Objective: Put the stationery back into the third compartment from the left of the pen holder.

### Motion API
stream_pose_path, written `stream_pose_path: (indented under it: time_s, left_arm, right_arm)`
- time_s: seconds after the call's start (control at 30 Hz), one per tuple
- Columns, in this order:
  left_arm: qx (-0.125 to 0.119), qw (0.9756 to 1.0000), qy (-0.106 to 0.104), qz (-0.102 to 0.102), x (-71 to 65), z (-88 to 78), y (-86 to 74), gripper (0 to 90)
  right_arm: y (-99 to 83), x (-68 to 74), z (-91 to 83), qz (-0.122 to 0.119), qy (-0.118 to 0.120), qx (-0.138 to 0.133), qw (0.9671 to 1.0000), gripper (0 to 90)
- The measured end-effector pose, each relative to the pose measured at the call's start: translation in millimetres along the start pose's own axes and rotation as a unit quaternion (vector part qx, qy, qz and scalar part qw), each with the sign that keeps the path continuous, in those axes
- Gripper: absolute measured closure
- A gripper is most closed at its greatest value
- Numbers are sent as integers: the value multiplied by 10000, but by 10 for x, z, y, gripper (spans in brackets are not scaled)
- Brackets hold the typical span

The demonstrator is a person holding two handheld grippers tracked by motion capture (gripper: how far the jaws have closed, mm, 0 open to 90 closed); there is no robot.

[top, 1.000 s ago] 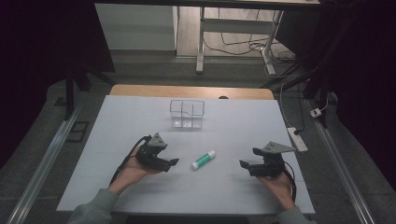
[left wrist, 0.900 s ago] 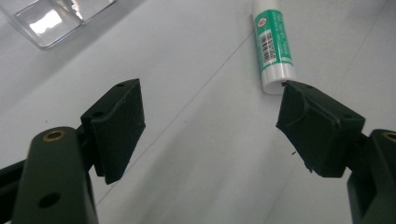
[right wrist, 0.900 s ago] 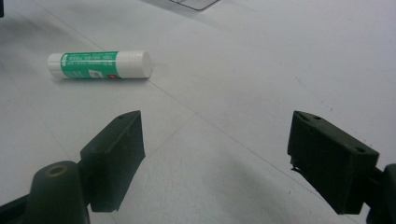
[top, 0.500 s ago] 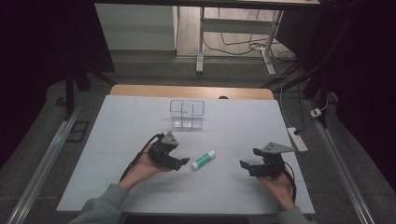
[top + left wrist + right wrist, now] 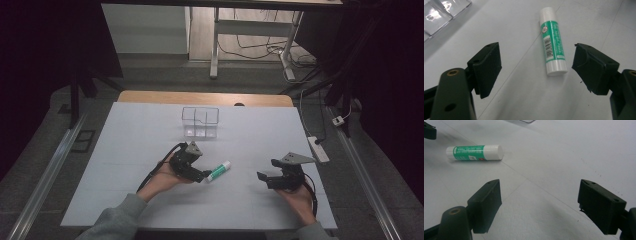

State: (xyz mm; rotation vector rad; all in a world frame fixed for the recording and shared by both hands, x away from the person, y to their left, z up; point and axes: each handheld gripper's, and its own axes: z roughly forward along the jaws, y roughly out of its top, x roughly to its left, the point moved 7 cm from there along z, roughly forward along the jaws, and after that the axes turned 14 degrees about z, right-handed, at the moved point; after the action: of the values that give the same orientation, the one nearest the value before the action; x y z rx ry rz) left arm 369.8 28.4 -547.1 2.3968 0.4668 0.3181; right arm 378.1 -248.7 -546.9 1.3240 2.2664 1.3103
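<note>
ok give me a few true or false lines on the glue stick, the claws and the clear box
1. The glue stick lies flat on the table. True.
2. The left claw is shut on the stick. False: its jaws are open, the stick untouched.
3. The clear box holds the stick. False: the stick lies outside it, nearer the person.
4. The right claw is open, apart from the stick. True.
</note>
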Motion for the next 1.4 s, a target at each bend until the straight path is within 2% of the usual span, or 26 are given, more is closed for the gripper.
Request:
stream_pose_path:
  time_s: [0.13, 0.33, 0.47, 0.57, 0.77, 1.07, 1.3, 1.4]
  left_arm:
    - [45, 10000, -37, 2, 12, 50, 41, 225]
    - [115, 9997, -123, 153, -16, 153, 155, 221]
    - [156, 9997, -149, 150, -18, 216, 200, 223]
    - [221, 9997, -65, 89, -1, 253, 235, 212]
    - [229, 9996, -159, 89, 18, 294, 323, 219]
    - [429, 9981, -418, 118, 7, 426, 463, 272]
    - [605, 9966, -507, 223, 5, 529, 537, 332]
    - [618, 9964, -559, 182, 10, 568, 560, 351]
  right_arm:
    - [1, -5, -4, 11, -3, -11, 10000, 186]
    - [-3, -3, 1, 23, -23, -19, 10000, 186]
    - [-3, -8, -4, 34, -17, -18, 10000, 186]
    - [-5, -5, -3, 29, -12, -12, 10000, 187]
    - [-6, -8, -4, 33, -22, -7, 10000, 187]
    - [-13, -11, -1, 11, -70, 19, 10000, 187]
    - [-16, -12, 3, 27, -44, 28, 10000, 187]
    - [-18, -11, 8, 20, -44, 39, 10000, 187]
